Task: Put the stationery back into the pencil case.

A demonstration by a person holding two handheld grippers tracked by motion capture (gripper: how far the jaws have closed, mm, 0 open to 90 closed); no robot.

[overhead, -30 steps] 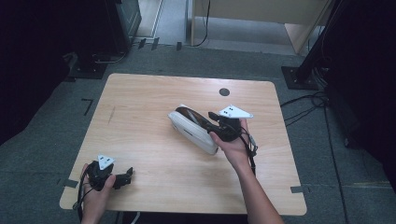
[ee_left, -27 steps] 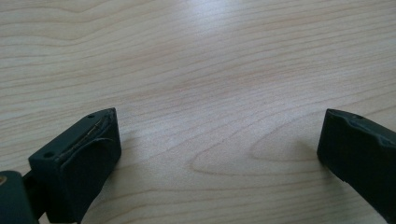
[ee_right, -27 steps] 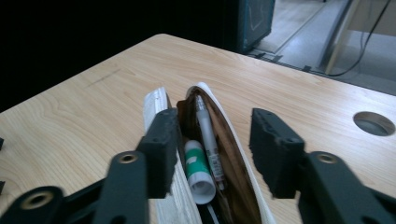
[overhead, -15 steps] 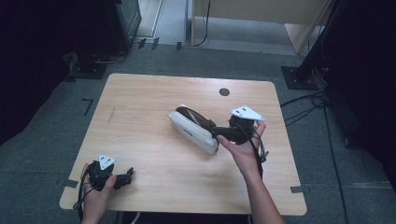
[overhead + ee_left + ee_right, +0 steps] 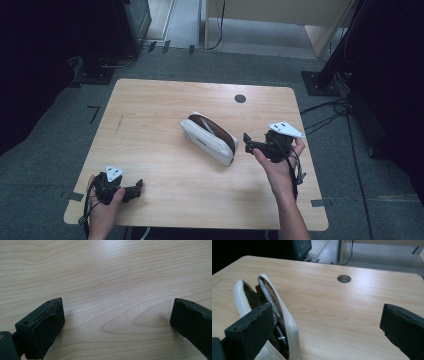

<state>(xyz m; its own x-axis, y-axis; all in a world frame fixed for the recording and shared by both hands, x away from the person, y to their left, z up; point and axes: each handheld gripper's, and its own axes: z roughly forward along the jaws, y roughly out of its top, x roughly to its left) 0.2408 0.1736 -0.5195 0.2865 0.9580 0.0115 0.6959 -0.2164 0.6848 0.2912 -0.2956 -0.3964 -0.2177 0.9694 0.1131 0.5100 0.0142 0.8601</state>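
Note:
A white zip pouch (image 5: 209, 136) with a dark brown inside lies slantwise at the middle of the wooden table (image 5: 150, 125), its top gaping. My right gripper (image 5: 247, 142) hovers just right of the pouch's near end, jaws pointing left and open with nothing between them. In the right gripper view the pouch (image 5: 284, 322) stands partly behind the left jaw, apart from the right gripper (image 5: 327, 312). My left gripper (image 5: 136, 190) rests at the table's near left corner. It is open over bare wood, as the left gripper (image 5: 117, 307) in its own view confirms.
A round cable hole (image 5: 240, 98) sits in the table's far right part, also seen as the hole (image 5: 344, 278) beyond the right jaws. Black stands (image 5: 320, 80) and loose cables (image 5: 335, 112) lie on the floor to the right. Dark equipment (image 5: 132, 25) stands behind the table.
My right gripper has drawn back to the right, off the pouch's near end, and now hangs beside it. The pouch and the left gripper have stayed put.

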